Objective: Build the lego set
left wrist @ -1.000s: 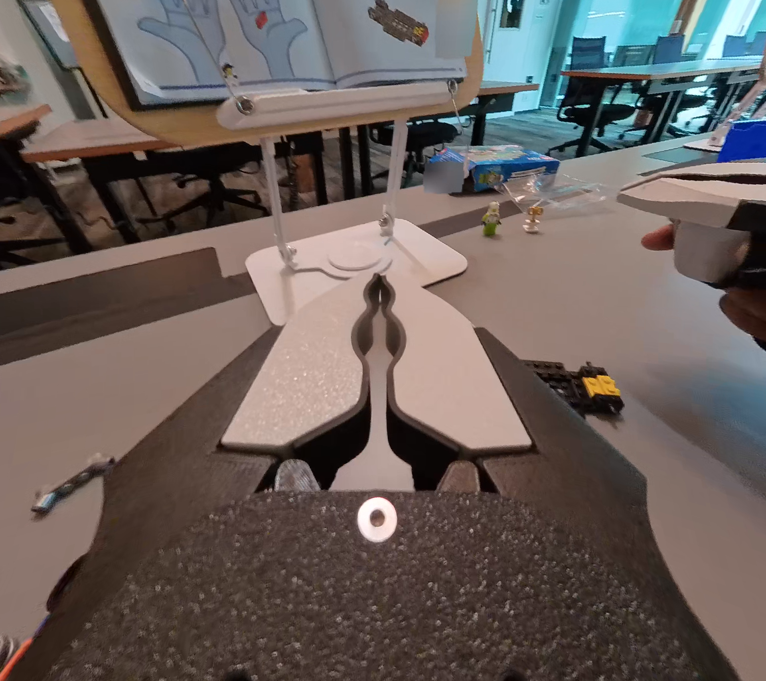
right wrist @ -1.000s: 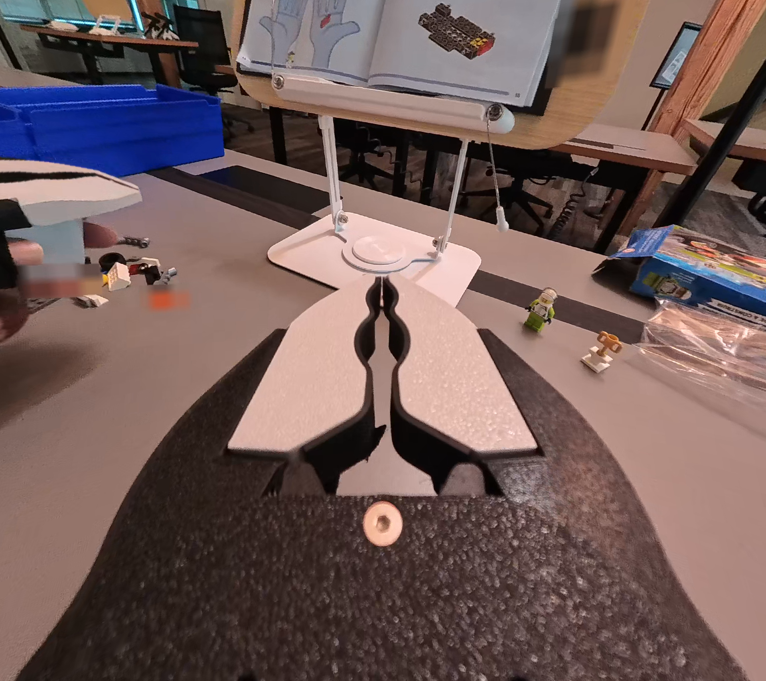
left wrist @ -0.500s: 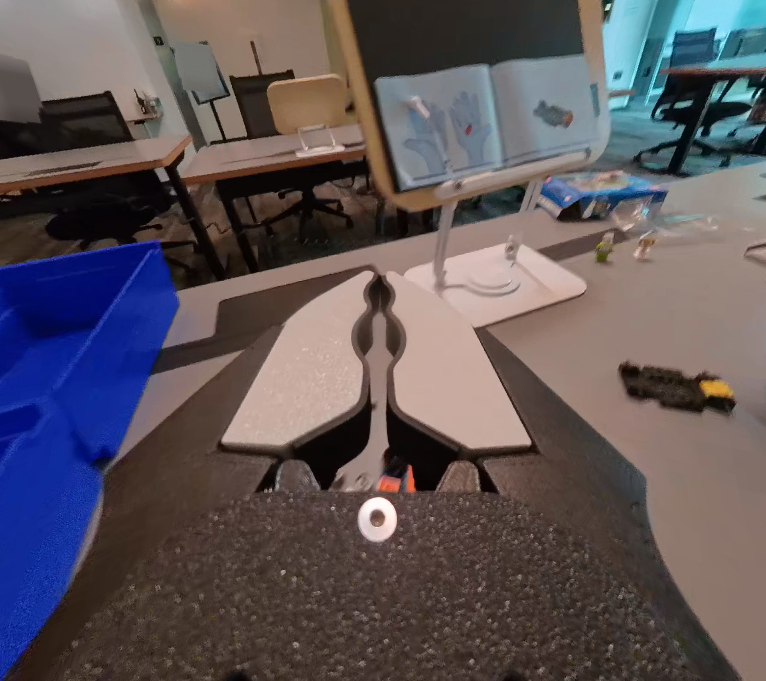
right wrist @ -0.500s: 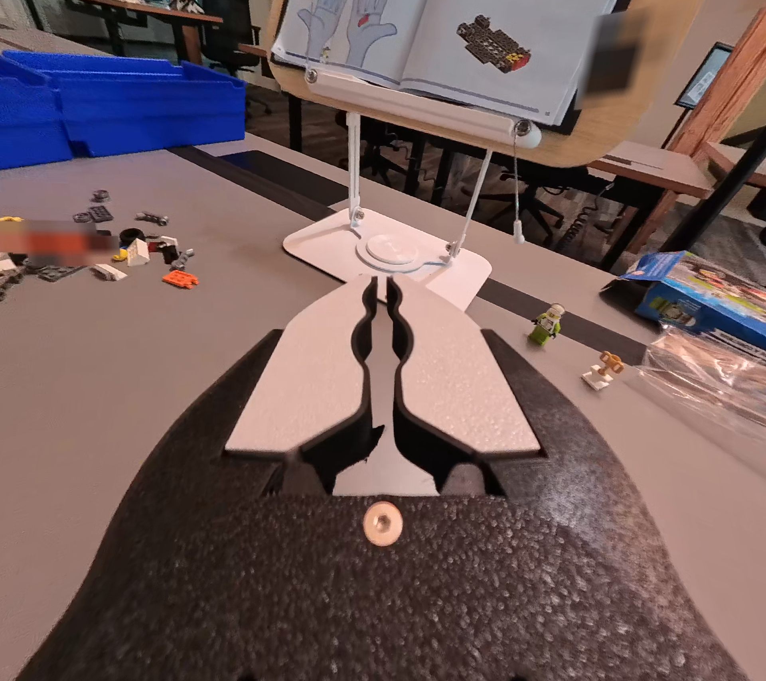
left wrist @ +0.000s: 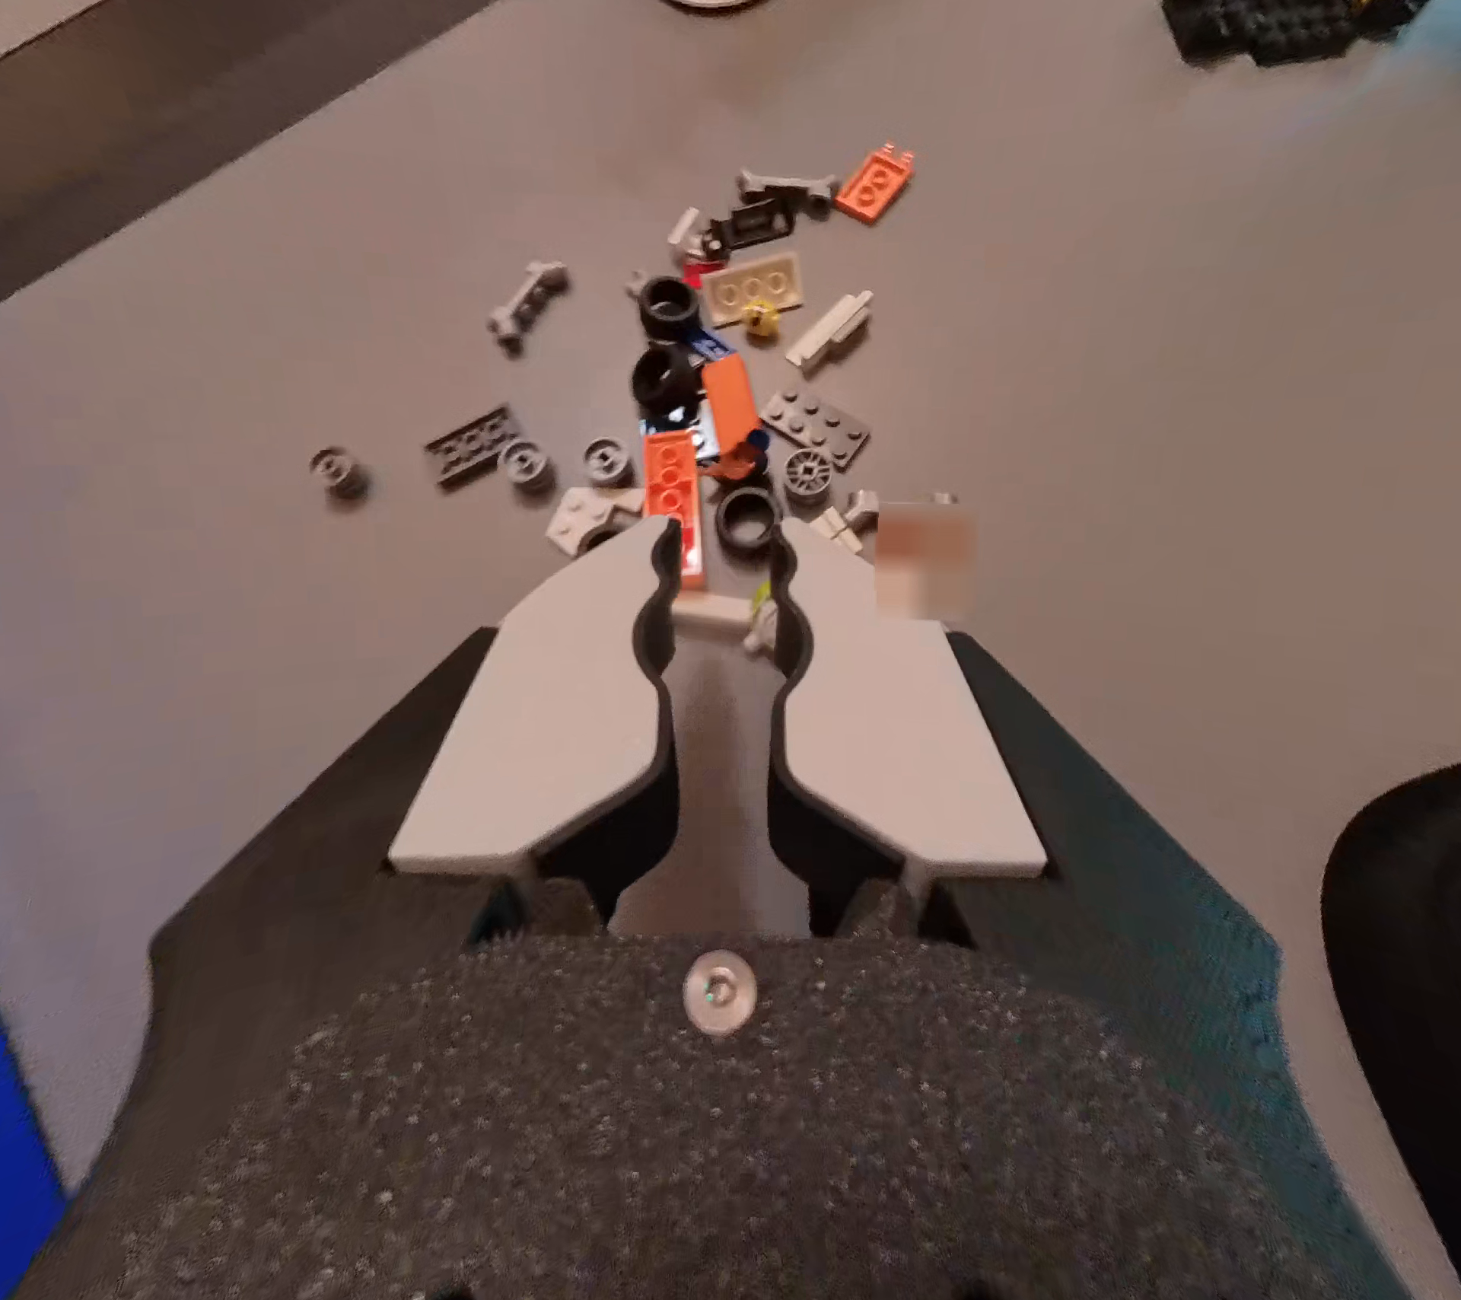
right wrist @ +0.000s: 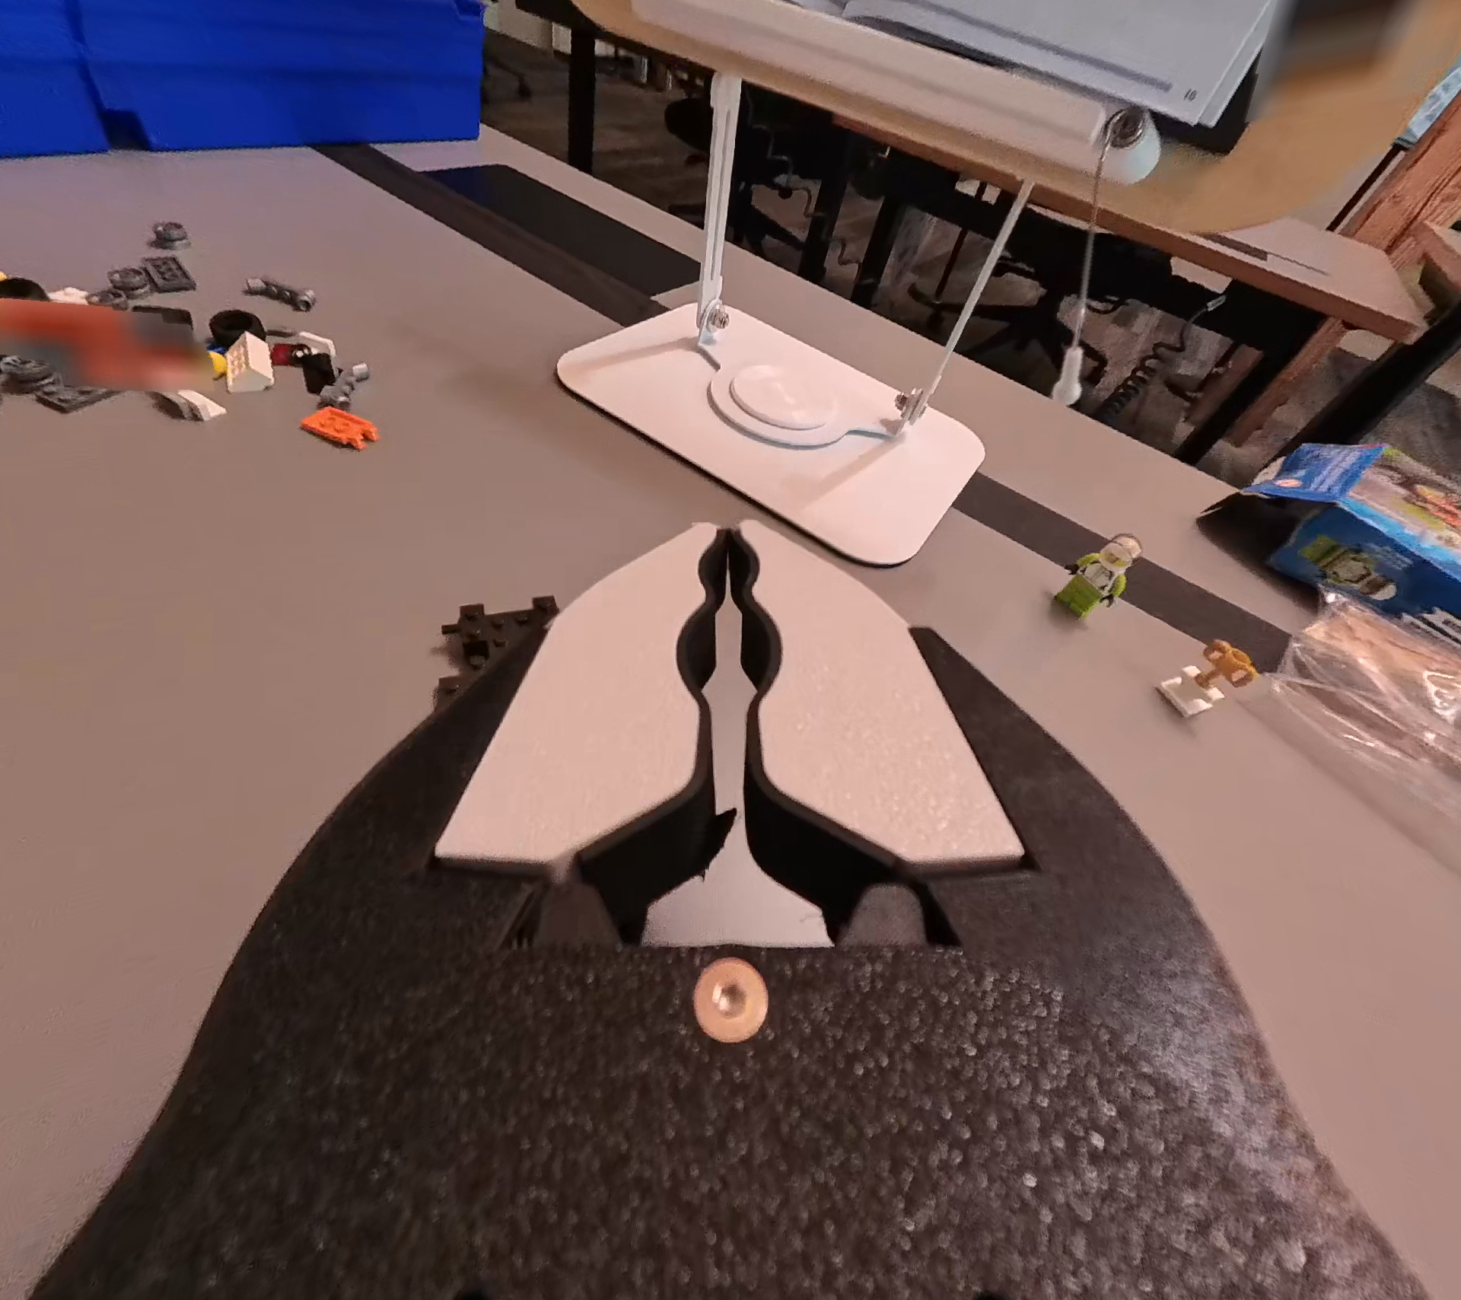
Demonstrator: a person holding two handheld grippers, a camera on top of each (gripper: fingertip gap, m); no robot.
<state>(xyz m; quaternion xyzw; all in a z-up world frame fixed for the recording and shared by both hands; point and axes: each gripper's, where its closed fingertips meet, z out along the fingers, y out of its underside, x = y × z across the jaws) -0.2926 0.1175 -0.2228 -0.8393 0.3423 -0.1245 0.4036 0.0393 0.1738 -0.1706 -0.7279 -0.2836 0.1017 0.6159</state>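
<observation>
Blue bins [right wrist: 237,44] — contents hidden, opened set box [right wrist: 1376,534]

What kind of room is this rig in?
Probably an office or meeting room used as a workbench: long grey table, more desks with wheeled office chairs behind, and stacked blue plastic bins at the table's edge.

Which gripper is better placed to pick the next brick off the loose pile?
Left. The left gripper is open, pointed down right at the loose bricks. The right gripper is shut, off to the side near the black base.
</observation>
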